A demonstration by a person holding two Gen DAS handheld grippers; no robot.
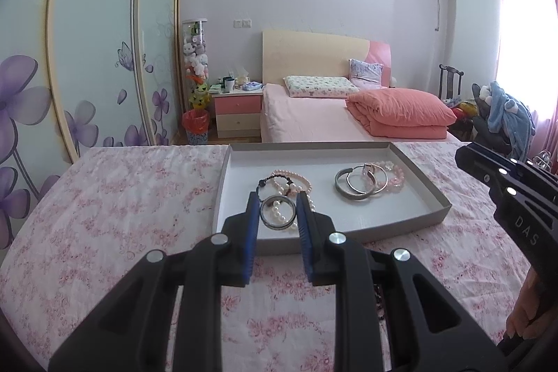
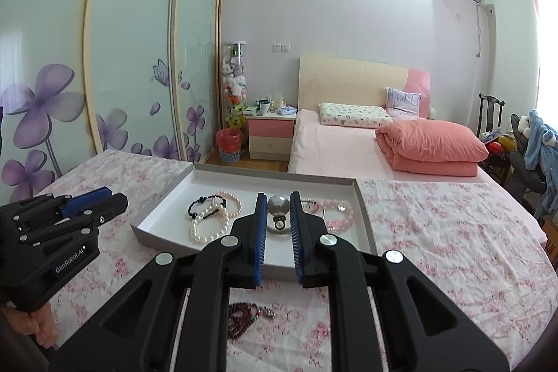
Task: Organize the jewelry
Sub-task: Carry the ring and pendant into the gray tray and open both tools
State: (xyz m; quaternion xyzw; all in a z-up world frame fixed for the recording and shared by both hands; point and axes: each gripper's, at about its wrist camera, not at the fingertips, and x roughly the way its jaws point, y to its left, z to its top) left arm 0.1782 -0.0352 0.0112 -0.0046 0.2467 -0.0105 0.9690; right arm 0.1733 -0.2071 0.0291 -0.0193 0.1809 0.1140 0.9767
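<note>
Left gripper [image 1: 278, 210]: pinching a dark ring [image 1: 278, 212] above the tray's near edge.
Right gripper [image 2: 278, 210]: pressed together — empty.
Tray [image 1: 411, 210]: on the flowered cloth [image 1: 115, 197] — holds pearls [image 2: 205, 227] and bangles [image 1: 359, 182].

My right tongs [image 2: 278, 208] hid part of the silver bangles [image 1: 359, 182]. My dark red beads [image 2: 244, 319] were half behind them, near six o'clock. The bedside things [image 1: 237, 82] were too small to tell.
</note>
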